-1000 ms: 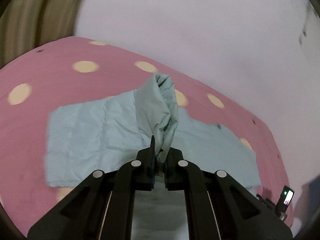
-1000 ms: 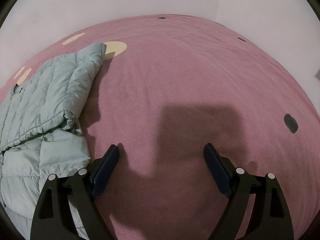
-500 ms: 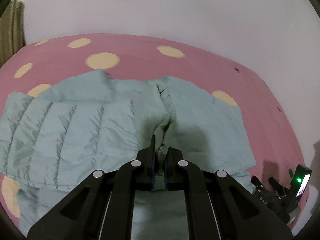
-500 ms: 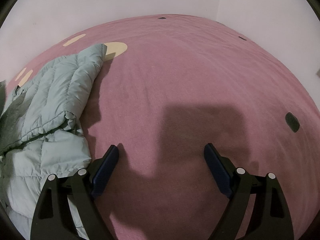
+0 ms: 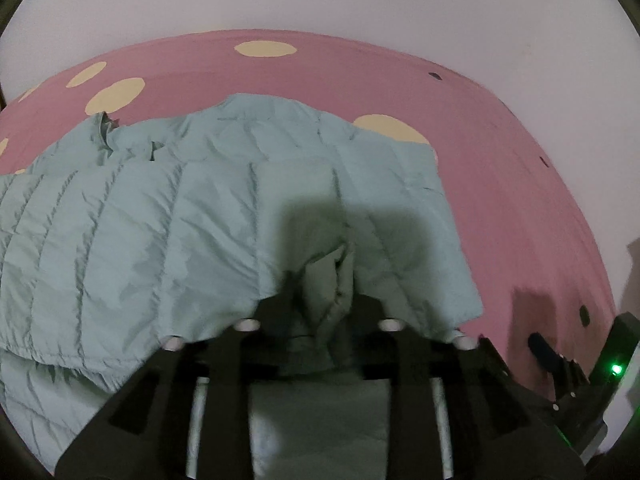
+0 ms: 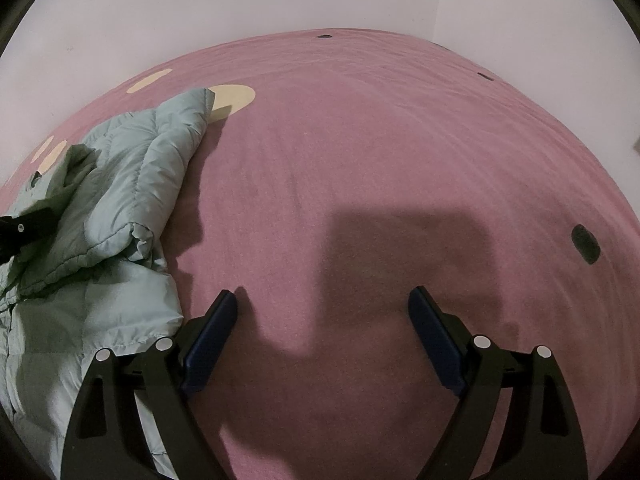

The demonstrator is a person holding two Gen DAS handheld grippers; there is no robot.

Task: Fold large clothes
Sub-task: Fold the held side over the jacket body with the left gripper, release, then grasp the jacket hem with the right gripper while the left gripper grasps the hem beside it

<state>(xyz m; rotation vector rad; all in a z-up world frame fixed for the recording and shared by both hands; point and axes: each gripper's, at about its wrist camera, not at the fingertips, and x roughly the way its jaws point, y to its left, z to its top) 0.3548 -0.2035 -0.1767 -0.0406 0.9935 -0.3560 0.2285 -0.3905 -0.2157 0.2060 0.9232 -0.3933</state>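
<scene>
Jacket (image 5: 168, 232), pale green and quilted, lies on the left of the pink spotted bedsheet (image 6: 360, 160), one panel folded across. Left gripper (image 5: 324, 292) jaws have just been opening, a bunched fold loose between them; best to let it drop flat, then back straight out. Right gripper (image 6: 322, 328) stands spread and empty over bare sheet.

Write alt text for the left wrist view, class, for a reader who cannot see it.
A bunched sleeve of a pale green quilted jacket sits between the left gripper jaws, which have just been opening. The jacket lies on a pink bedsheet with cream dots.
</scene>
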